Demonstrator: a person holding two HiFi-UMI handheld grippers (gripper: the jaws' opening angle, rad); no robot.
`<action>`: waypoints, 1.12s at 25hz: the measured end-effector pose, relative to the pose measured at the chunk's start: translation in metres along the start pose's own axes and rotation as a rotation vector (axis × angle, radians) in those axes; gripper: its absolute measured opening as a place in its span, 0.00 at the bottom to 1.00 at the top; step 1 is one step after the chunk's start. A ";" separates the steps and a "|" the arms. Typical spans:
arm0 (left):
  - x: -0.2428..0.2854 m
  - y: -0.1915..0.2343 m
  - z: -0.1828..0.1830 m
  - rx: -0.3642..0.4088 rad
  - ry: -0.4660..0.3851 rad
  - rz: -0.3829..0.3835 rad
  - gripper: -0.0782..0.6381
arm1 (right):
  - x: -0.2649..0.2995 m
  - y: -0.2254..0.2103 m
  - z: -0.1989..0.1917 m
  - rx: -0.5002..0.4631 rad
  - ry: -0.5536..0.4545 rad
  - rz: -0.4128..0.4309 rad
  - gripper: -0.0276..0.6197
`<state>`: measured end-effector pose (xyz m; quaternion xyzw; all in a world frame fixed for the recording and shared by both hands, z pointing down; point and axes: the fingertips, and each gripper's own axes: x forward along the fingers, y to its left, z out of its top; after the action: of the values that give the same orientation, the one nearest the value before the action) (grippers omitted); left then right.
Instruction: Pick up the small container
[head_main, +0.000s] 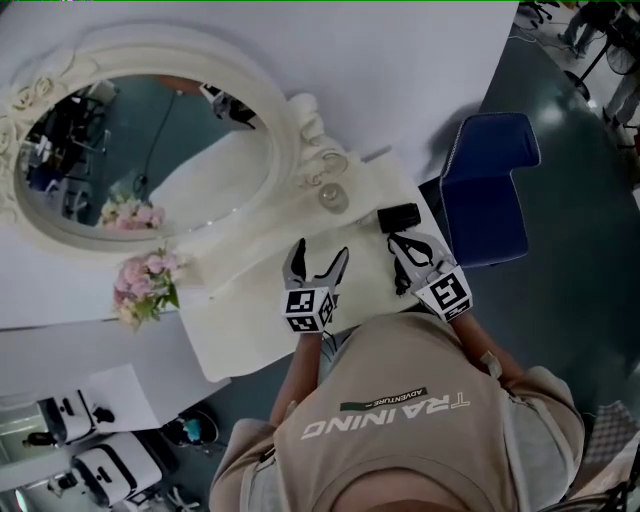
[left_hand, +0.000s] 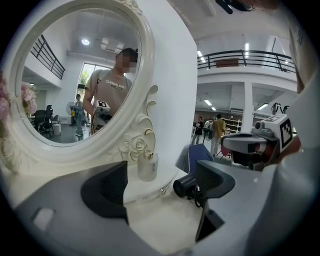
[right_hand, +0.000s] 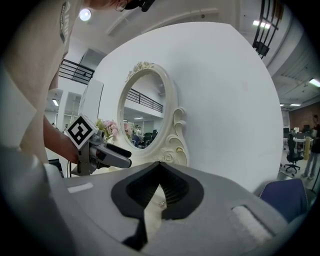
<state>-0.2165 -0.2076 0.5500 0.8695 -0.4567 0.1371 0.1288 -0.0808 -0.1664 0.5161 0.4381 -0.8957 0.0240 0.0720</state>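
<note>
The small container (head_main: 333, 197), a frosted glass jar with a pale cap, stands on the white vanity table (head_main: 250, 325) at the foot of the mirror frame. My left gripper (head_main: 321, 250) is open, short of the jar, with nothing between its jaws. In the left gripper view the jar (left_hand: 147, 166) stands ahead in the gap of the left gripper (left_hand: 160, 192), clear of both pads. My right gripper (head_main: 398, 243) is shut and empty, its tips close to a black hair dryer (head_main: 399, 216). In the right gripper view the right gripper (right_hand: 159, 172) shows its pads meeting.
An oval mirror in an ornate white frame (head_main: 140, 150) leans against the white wall behind the table. Pink flowers (head_main: 145, 285) sit at the table's left end. A blue chair (head_main: 490, 185) stands to the right of the table. The hair dryer (left_hand: 187, 186) lies right of the jar.
</note>
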 end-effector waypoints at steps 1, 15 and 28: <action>0.004 0.000 0.000 0.006 0.007 0.001 0.74 | 0.000 -0.002 0.000 0.001 0.000 0.000 0.05; 0.066 0.014 -0.008 0.035 0.085 0.016 0.71 | 0.010 -0.035 -0.017 0.034 0.028 0.018 0.05; 0.131 0.040 -0.030 0.048 0.177 0.047 0.70 | 0.013 -0.055 -0.033 0.063 0.070 0.009 0.05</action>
<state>-0.1825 -0.3183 0.6287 0.8459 -0.4603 0.2271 0.1447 -0.0420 -0.2073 0.5496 0.4349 -0.8934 0.0678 0.0896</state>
